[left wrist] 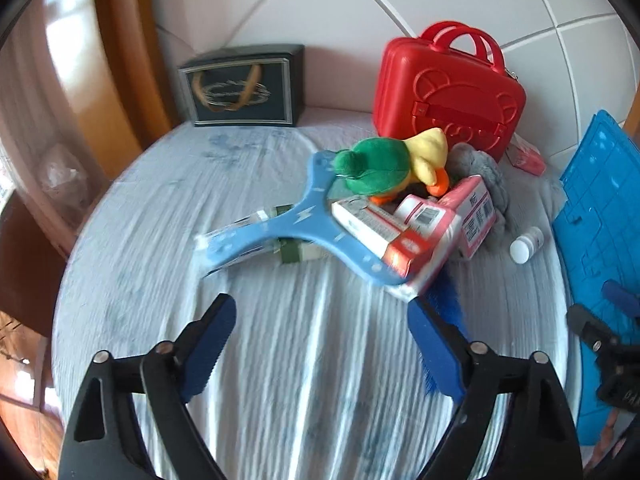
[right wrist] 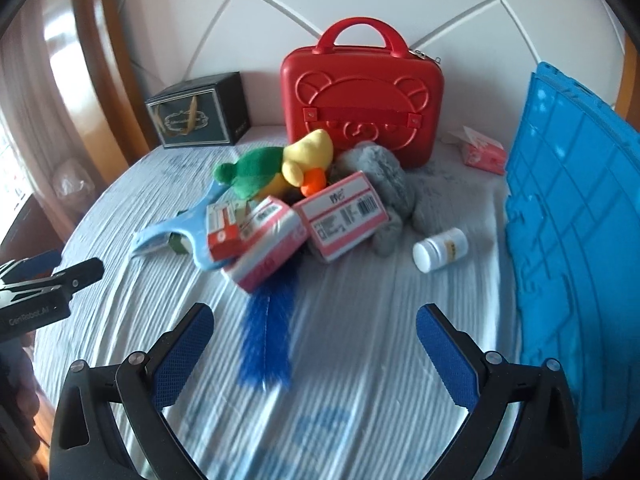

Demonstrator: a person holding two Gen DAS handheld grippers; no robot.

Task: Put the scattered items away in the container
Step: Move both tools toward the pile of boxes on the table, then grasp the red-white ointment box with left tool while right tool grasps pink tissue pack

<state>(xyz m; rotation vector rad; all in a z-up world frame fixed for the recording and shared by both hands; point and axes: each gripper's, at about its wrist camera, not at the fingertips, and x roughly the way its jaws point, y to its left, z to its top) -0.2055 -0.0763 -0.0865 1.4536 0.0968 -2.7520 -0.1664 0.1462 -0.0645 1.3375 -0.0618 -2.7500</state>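
While your two grippers hover above the bed, the scattered items sit heaped near the middle of the pale blue bedsheet point(right wrist: 340, 360). A plush duck point(right wrist: 280, 168) in green, yellow and orange lies on top of the heap, touching a grey plush toy point(right wrist: 384, 172) to its right. Below the duck, several pink and white boxes point(right wrist: 340, 216) lean against one another, and a smaller red and white box point(right wrist: 224, 228) rests on one of them. A light blue three-armed toy point(left wrist: 296, 220) lies partly under the boxes on the left, with a green and white packet point(left wrist: 296, 250) beneath it. A dark blue feather point(right wrist: 268, 340) pokes out from under the boxes toward you. A white pill bottle point(right wrist: 440, 250) lies on its side, apart from the heap, to the right.

The blue crate point(right wrist: 580, 220) stands at the right edge of the bed. Behind the heap, a red carry case point(right wrist: 360, 108) stands upright, with a pink tissue pack point(right wrist: 480, 152) to its right and a dark gift box point(right wrist: 200, 116) to its left.

Your left gripper point(left wrist: 320, 344) is spread wide and holds nothing. Your right gripper point(right wrist: 314, 352) is also spread wide and empty.
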